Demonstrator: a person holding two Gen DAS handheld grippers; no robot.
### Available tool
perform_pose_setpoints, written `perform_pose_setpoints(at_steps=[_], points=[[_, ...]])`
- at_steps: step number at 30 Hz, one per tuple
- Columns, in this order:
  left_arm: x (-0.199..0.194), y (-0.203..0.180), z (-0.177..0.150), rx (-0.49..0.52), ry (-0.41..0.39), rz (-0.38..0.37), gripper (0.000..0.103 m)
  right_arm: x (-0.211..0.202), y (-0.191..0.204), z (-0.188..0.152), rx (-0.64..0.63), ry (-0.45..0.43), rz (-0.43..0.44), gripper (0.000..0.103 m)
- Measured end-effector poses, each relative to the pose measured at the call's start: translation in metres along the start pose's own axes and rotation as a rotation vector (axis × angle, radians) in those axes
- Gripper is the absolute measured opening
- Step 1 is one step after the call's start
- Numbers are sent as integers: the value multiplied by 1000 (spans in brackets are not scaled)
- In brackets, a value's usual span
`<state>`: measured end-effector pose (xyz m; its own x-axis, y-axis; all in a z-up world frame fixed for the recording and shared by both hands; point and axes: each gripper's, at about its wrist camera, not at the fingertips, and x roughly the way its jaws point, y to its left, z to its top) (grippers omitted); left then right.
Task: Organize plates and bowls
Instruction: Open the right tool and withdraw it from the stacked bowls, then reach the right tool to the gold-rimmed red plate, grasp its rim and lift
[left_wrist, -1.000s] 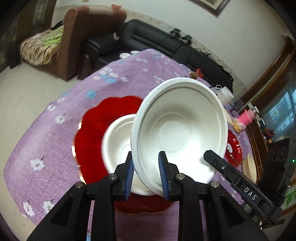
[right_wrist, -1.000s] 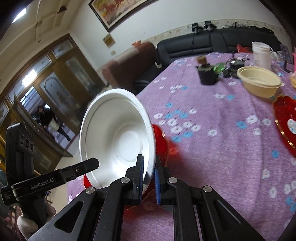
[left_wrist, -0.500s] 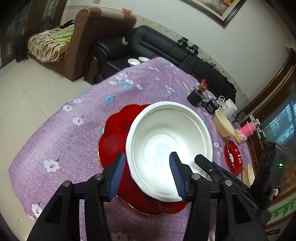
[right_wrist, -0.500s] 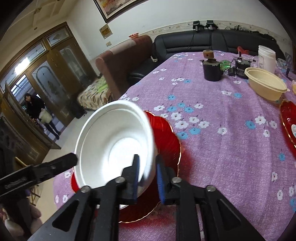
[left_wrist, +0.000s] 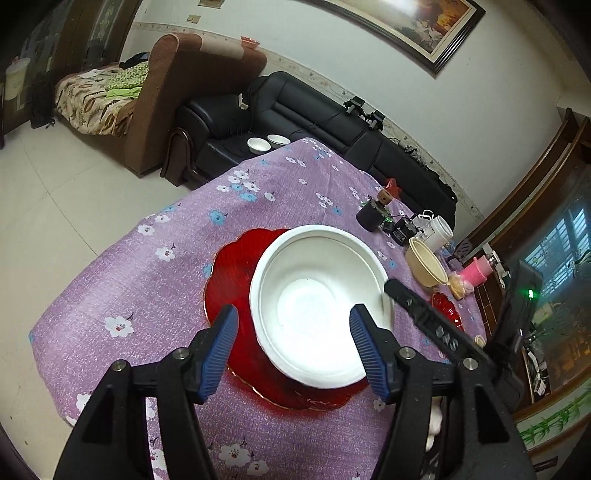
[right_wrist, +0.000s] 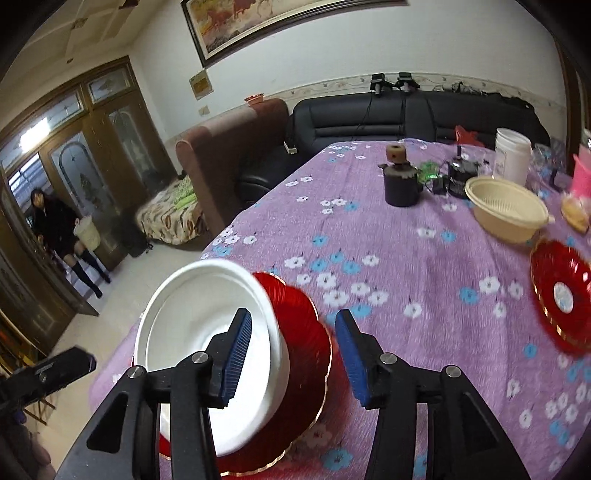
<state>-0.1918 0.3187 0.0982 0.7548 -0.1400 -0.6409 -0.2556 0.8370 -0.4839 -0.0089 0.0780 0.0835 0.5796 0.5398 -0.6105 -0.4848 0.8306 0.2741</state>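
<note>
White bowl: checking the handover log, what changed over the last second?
Both grippers, left and right, have just been opening and let go of the white bowl; it went from tilted up to resting on the red plate. The plate stayed put.

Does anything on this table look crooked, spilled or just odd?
Nothing spilled or broken. The white bowl sits off-centre on the big red plate, toward one side, not in its middle. Two small white bowls sit on the black sofa beyond the table, away from the other dishes.
</note>
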Motion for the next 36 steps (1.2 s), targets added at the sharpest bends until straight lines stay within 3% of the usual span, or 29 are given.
perform_pose_setpoints(at_steps=[2,5,10,20,27,36], points=[[0,2,-1,0,8,0,62,4,2,6,-10,4,-18,38],[-1,3,-3,3,18,2,62,17,1,14,4,37,-21,35],[-5,4,-5,11,22,1,62,26,-3,14,49,58,2,35],[-3,-23,-19,76,32,-11,71,-21,-29,1,133,-7,54,35],[8,-56,-39,171,68,-19,72,-44,-87,-32,228,14,14,37],[16,-88,-52,281,79,-52,76,-99,-223,-77,536,-47,-211,42]])
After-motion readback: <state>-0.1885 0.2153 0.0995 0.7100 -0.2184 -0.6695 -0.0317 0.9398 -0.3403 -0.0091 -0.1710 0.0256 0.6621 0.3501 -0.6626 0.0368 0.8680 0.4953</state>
